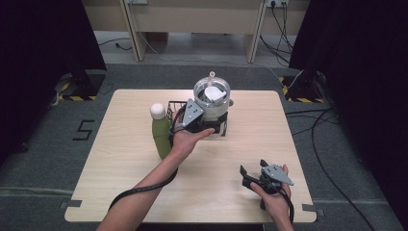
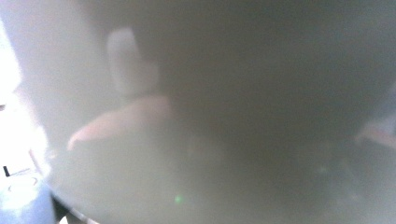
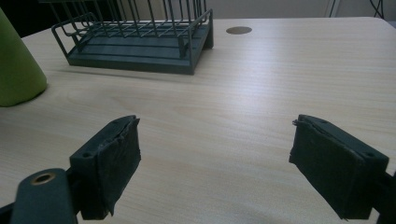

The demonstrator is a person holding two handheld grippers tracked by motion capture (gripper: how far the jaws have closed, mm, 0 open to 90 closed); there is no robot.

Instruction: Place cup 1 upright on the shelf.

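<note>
Contact defined it: the left claw [image 1: 208, 126] pressed against the near side of the upright glass jar [image 1: 212, 98] at the counter's [image 1: 134, 163] far middle, its opening impossible to judge. The right claw [image 3: 215, 161] gaped empty, near right.

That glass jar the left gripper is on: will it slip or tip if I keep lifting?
The jar looks like smooth clear glass, so probably slippery and breakable. It stands tall with a white object inside, so likely top-heavy. The left gripper holds it low, so it may tilt.
</note>
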